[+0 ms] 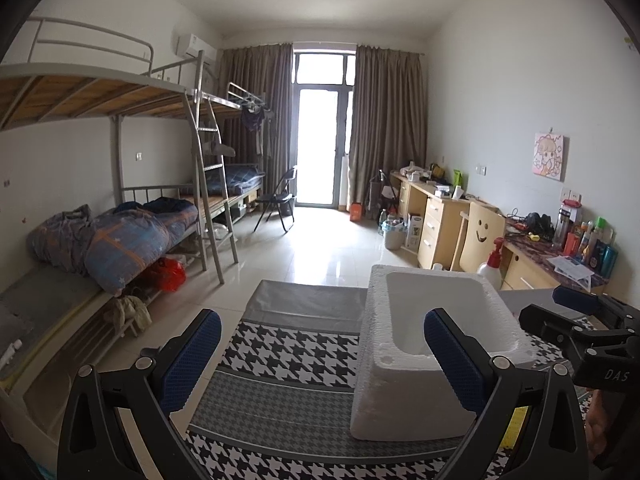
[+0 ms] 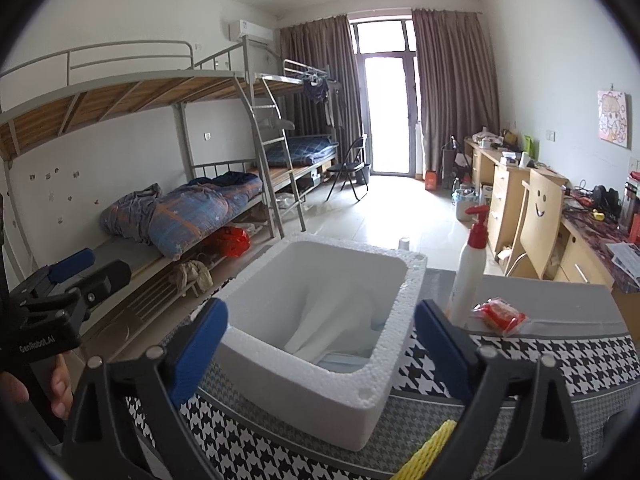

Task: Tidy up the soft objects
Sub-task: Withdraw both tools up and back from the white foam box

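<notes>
A white foam box point(image 2: 320, 364) stands on the houndstooth tablecloth point(image 2: 520, 364). Inside it lies a crumpled white cloth point(image 2: 332, 316) over a pale blue piece point(image 2: 344, 360). My right gripper point(image 2: 320, 348) hangs open just in front of and above the box, its blue pads touching nothing. My left gripper point(image 1: 320, 364) is open too, to the left of the box point(image 1: 420, 344), with only tablecloth point(image 1: 288, 352) between its pads. Each gripper shows in the other's view: the right gripper point(image 1: 560, 308) and the left gripper point(image 2: 90, 270), the left one held by a hand point(image 2: 60, 384).
A white pump bottle with a red top point(image 2: 472, 272) and a red packet point(image 2: 500, 316) sit right of the box. A yellow foam net point(image 2: 428, 456) lies at the near edge. Bunk beds point(image 1: 120, 232) line the left wall and desks point(image 1: 440, 216) the right.
</notes>
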Demonstrator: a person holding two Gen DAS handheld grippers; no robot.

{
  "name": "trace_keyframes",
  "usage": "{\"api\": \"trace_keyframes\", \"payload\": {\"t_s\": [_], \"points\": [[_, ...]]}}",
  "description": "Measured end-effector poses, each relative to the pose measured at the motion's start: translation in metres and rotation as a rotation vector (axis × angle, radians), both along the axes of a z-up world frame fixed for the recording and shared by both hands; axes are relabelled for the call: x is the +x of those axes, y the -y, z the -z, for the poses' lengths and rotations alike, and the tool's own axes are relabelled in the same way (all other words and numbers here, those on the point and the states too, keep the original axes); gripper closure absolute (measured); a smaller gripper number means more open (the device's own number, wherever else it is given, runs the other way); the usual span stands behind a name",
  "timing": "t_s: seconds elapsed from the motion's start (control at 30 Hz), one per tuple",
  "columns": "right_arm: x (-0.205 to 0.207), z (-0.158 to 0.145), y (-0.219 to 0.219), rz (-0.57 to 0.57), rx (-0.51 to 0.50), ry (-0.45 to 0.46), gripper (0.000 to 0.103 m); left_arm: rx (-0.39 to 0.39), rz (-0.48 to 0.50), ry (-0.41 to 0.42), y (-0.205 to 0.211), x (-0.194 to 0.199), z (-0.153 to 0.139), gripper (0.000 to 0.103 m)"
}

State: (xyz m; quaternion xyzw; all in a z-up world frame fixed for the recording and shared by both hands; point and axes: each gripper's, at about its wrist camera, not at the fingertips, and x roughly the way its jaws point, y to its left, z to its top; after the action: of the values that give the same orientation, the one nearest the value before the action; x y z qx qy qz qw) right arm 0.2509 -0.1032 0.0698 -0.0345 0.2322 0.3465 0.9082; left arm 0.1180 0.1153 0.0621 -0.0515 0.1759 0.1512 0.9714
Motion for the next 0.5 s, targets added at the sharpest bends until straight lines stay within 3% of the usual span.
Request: {"api": "trace_keyframes", "payload": {"t_s": [0.5], "points": [[-0.021, -0.006, 0.025, 0.005, 0.025, 0.033, 0.006, 0.022, 0.03, 0.023, 0.023, -0.019, -0.009, 0.001]]}}
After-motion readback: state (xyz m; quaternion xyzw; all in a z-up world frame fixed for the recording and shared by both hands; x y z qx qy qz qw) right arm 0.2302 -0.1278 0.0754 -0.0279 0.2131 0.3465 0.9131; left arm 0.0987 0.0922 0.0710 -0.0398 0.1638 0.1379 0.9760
